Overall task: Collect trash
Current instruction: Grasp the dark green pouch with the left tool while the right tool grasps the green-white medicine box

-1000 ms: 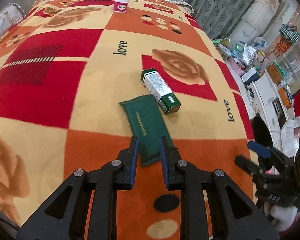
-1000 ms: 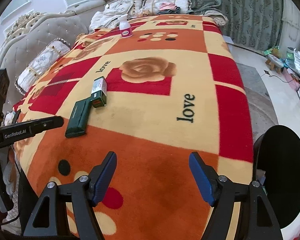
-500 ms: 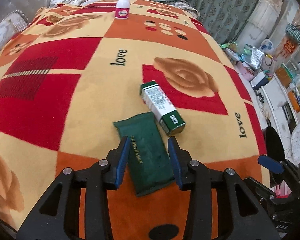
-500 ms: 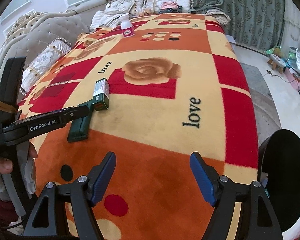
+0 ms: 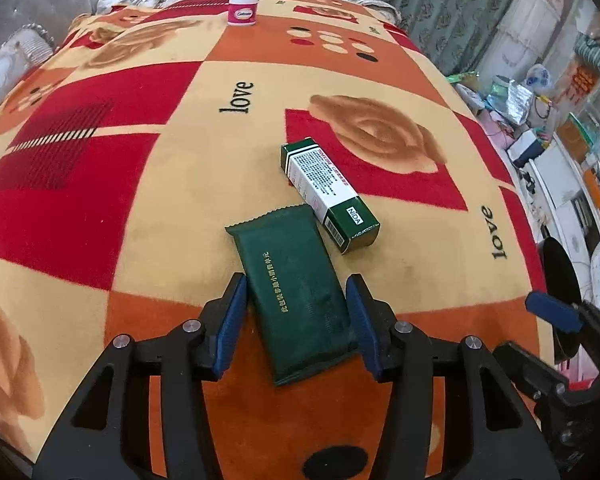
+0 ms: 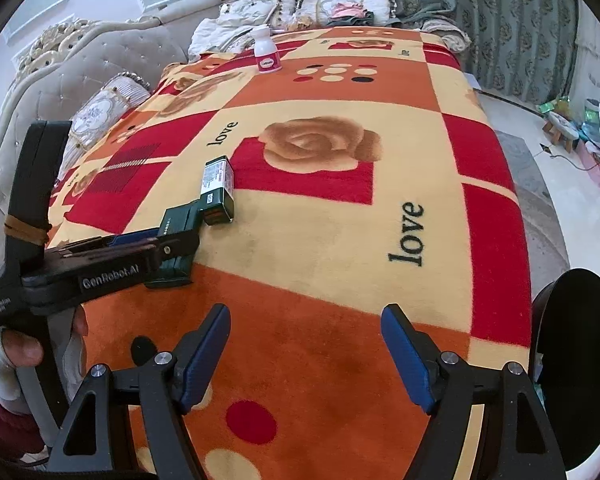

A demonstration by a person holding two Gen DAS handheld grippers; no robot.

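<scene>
Left gripper [image 5: 296, 312] is low over the bed blanket [image 5: 172, 184], its blue-padded fingers [image 5: 232, 316] spread either side of the dark green sachet pouch [image 5: 296, 296], which lies flat on the orange/yellow patch. Jaws are apart and straddle the pouch's lower half with small gaps on both sides, not yet squeezing, so this looks like lining up for a side pinch across the short width. The pouch's long axis is tilted a little left of the finger line, so closing may skew it. The green-and-white medicine box [image 5: 328, 192] lies just beside the pouch's upper right corner, touching or nearly so, I can't tell which; staying at the pouch's near end likely avoids catching the box too. A white bottle with a pink label [image 5: 242, 0] stands upright well apart at the far end of the blanket. From the right wrist view the left gripper body [image 6: 100, 264] comes in from the left, roughly level and close to the blanket, held by a gloved hand [image 6: 16, 356], with its fingers over the pouch [image 6: 176, 236]. Right gripper [image 6: 306, 356] hovers above the near orange area, jaws wide apart, gripping nothing, idle. The black round bin rim [image 6: 572, 360] sits off the right edge of the bed, probably the drop point. All three pieces of trash are on the blanket, nothing collected yet.
</scene>
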